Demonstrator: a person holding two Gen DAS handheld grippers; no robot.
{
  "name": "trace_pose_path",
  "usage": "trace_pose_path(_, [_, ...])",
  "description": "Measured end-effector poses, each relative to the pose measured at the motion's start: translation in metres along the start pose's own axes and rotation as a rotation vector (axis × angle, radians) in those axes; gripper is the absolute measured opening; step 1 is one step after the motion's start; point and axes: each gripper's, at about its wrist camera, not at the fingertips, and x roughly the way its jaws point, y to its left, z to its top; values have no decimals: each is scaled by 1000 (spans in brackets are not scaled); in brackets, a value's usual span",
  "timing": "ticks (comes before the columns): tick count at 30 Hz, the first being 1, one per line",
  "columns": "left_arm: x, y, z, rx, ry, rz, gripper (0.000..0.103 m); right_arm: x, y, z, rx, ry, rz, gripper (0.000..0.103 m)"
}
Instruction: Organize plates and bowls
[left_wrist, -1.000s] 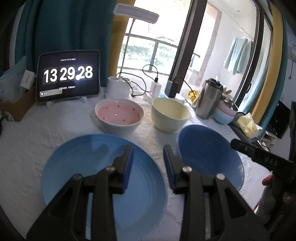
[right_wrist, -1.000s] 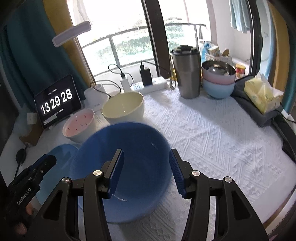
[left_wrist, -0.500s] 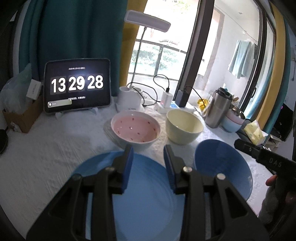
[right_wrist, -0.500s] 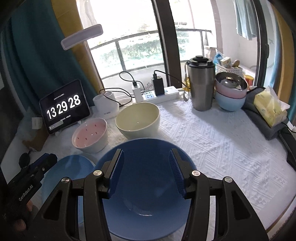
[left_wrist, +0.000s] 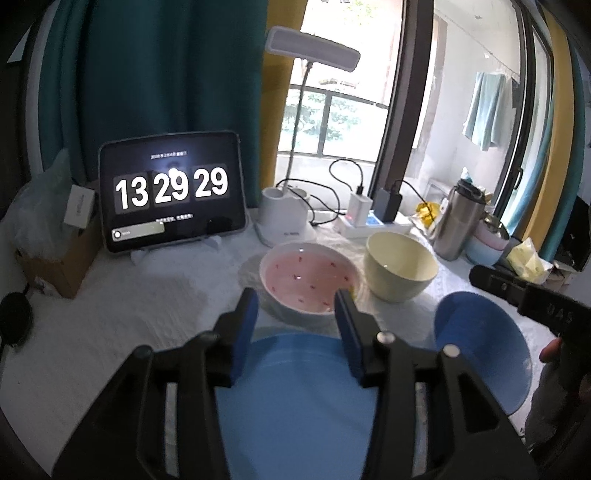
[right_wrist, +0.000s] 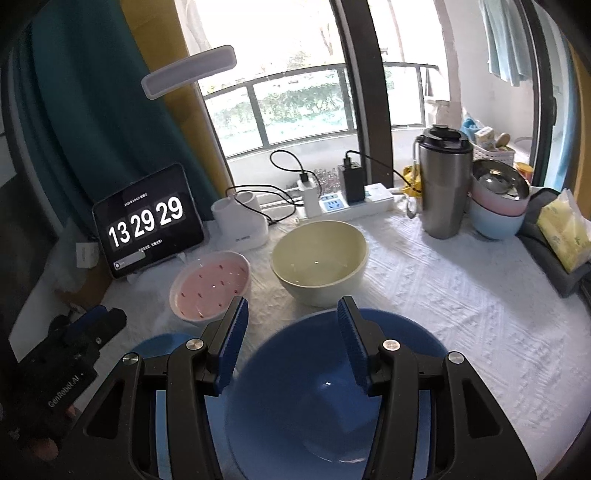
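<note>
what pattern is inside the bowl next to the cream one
Pink bowl: small red flecks on pink, clearest in left wrist view.

Tablet (left_wrist: 171, 192): propped upright at back left of table, screen reads 13 29 29.
Desk lamp (left_wrist: 312, 50): white, base (left_wrist: 284, 221) just right of tablet, head up high.
Power strip (right_wrist: 351, 205): white, by window, w/ black charger (right_wrist: 352, 181) and white charger (right_wrist: 308, 192) plugged in, cables trailing.
Tumbler (right_wrist: 441, 184): steel, dark lid, upright at back right.
Tissue pack (right_wrist: 565, 230): yellow, far right on a dark bag.
Cardboard box (left_wrist: 62, 262): far left, w/ small white box (left_wrist: 78, 205) on top.
Tablecloth (right_wrist: 443, 288): white, textured.
Curtain (left_wrist: 155, 81): teal, behind tablet.
</note>
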Motion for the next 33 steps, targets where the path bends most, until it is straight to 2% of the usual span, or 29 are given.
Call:
trace_pose_path(16, [34,34,19,-16,60,-8,45,38,43,10,6,63,40,53])
trace_pose_path(24, [59,41,22,-72,146,-13,45,73,61,8,47,170,56,53])
trace_pose_path(31, [79,40,20,-94,214,-18,45,110,66,1,162,294,23,53])
trace_pose_path(33, [86,41,18,-106,237,-22,45,117,65,-1,180,301,5,53])
